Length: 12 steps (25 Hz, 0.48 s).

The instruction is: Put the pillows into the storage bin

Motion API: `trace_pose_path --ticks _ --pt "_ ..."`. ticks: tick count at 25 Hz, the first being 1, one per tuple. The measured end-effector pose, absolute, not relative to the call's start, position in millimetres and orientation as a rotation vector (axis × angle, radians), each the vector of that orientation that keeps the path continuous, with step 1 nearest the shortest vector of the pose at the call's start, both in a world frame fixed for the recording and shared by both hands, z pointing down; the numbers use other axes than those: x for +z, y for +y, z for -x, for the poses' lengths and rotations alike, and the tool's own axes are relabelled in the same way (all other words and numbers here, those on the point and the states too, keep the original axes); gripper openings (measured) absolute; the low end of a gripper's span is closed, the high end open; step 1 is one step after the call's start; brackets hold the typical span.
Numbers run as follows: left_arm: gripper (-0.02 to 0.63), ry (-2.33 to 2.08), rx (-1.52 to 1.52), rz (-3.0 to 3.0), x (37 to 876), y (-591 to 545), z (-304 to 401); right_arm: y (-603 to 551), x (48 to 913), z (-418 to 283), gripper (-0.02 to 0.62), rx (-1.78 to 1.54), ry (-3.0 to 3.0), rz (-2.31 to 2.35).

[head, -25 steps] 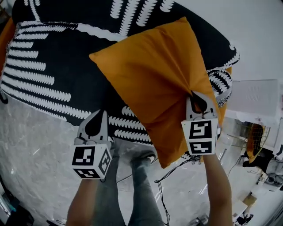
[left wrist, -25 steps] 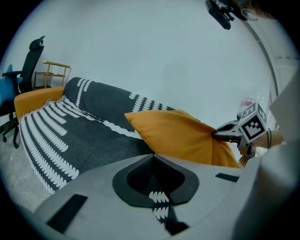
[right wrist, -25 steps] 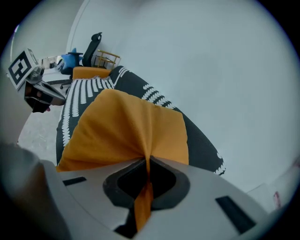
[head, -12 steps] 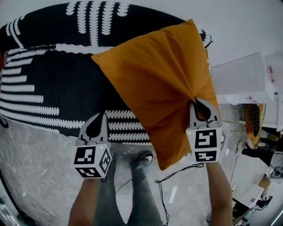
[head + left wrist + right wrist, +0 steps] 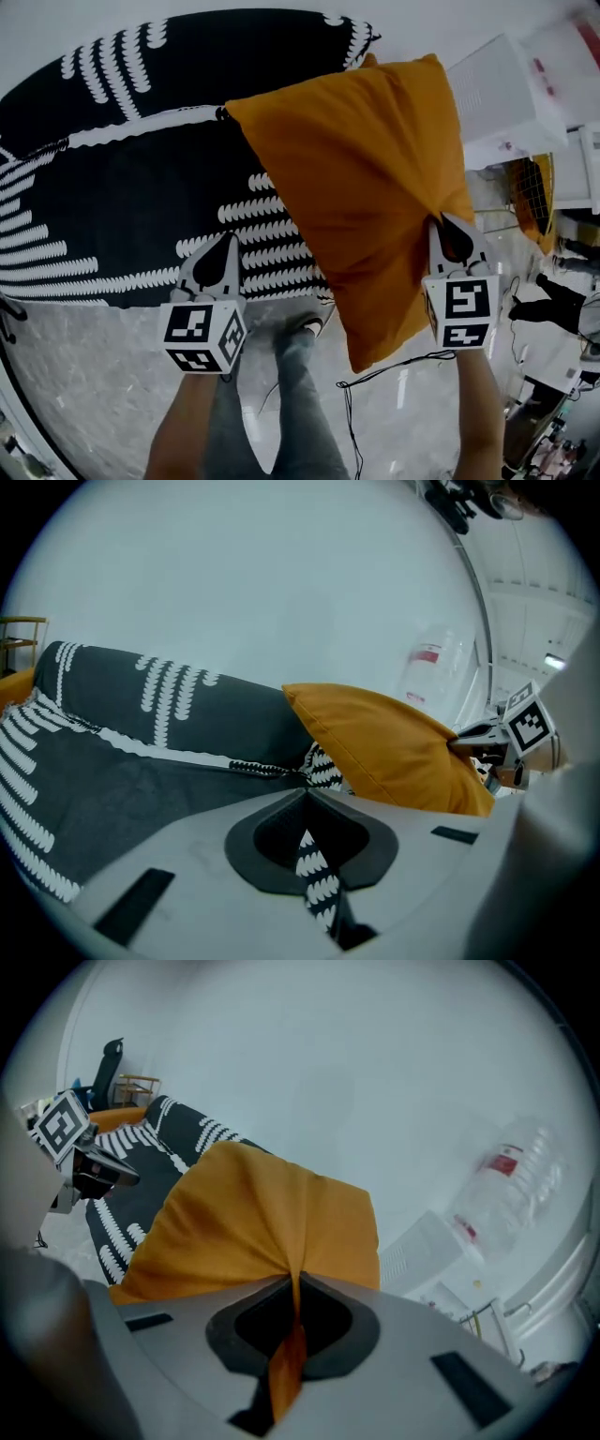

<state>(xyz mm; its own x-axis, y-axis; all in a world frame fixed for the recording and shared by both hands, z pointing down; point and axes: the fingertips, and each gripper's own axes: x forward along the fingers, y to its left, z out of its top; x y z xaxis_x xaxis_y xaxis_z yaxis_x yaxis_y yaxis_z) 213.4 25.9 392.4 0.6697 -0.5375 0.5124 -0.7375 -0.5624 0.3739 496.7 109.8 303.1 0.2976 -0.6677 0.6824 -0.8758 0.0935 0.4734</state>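
At the left, the left gripper point(image 5: 228, 240) is clenched on the near edge of the large black fabric pillow with white wavy stripes point(image 5: 112, 206). To its right, the right gripper point(image 5: 442, 221) is closed on a pinched fold of the square orange fabric pillow point(image 5: 366, 169), which covers the right part of the black one, and a white ribbed box point(image 5: 511, 94) stands at the far right

Two pillows are in sight: one orange pillow point(image 5: 366, 178) at 1 o'clock and one larger black-and-white pillow point(image 5: 122, 197) at 10 o'clock. There are two grippers, the left gripper point(image 5: 228, 242) at 7 o'clock and the right gripper point(image 5: 442, 223) at 4 o'clock, each carrying one marker cube. One white box point(image 5: 506, 103) sits at 2 o'clock, one wire basket point(image 5: 532, 192) at 3 o'clock, and one black cable point(image 5: 375, 380) at 6 o'clock.
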Motion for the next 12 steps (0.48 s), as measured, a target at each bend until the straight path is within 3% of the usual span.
trace_pose_path --ticks 12 --pt "0.011 -0.815 0.509 -2.416 393.4 89.0 -372.9 261.5 303.6 -638.8 0.008 0.397 -1.265 -1.772"
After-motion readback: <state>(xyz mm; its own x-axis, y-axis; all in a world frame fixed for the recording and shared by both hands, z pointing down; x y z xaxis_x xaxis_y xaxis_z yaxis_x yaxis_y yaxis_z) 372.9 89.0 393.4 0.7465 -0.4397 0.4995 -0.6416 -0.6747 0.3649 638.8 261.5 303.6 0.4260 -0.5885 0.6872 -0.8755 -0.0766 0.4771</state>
